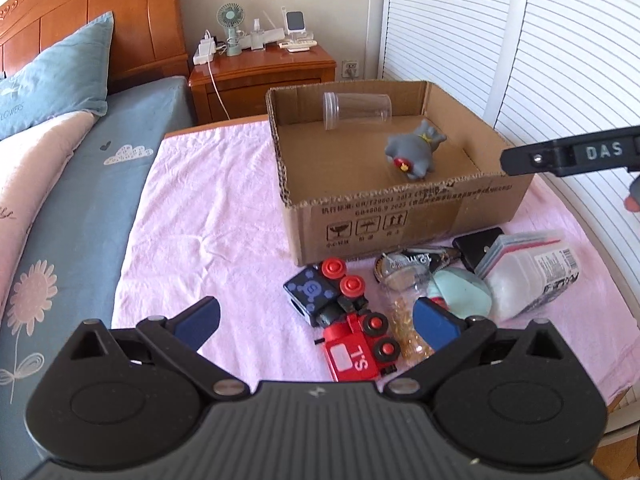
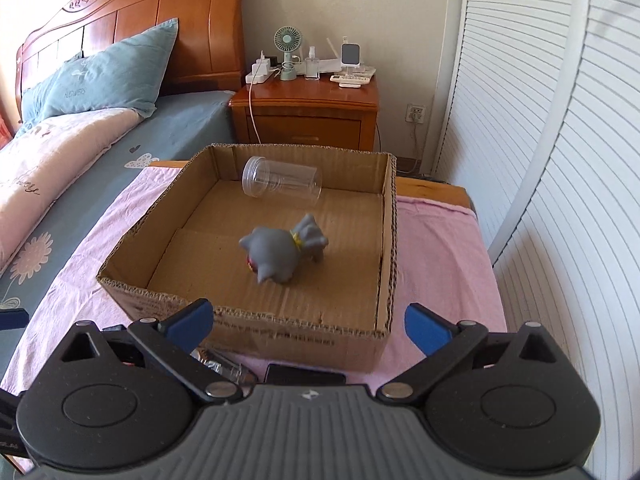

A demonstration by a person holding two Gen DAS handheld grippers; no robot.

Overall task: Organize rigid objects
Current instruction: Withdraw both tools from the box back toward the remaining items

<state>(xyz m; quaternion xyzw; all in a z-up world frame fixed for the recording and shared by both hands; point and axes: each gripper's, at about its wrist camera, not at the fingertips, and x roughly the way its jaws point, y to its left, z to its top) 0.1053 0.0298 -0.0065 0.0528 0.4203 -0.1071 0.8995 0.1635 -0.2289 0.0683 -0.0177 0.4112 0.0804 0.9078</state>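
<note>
An open cardboard box (image 1: 400, 216) (image 2: 248, 320) stands on the pink cloth. In it lie a clear plastic jar (image 1: 357, 110) (image 2: 282, 182) on its side and a grey toy animal (image 1: 414, 151) (image 2: 282, 250). In front of the box lies a pile: a red toy train (image 1: 356, 350), a dark blue cube (image 1: 310, 290), a clear bottle with gold beads (image 1: 406, 300), a mint green object (image 1: 460, 292) and a white plastic container (image 1: 528, 280). My left gripper (image 1: 316, 324) is open above the train. My right gripper (image 2: 308, 322) is open at the box's near wall, empty.
The pink cloth (image 1: 208, 216) covers a table beside a bed (image 1: 80, 184) on the left. A wooden nightstand (image 1: 260, 76) with a fan and chargers stands behind. White louvred doors (image 1: 520, 40) run along the right. A black flat object (image 2: 306, 374) lies under my right gripper.
</note>
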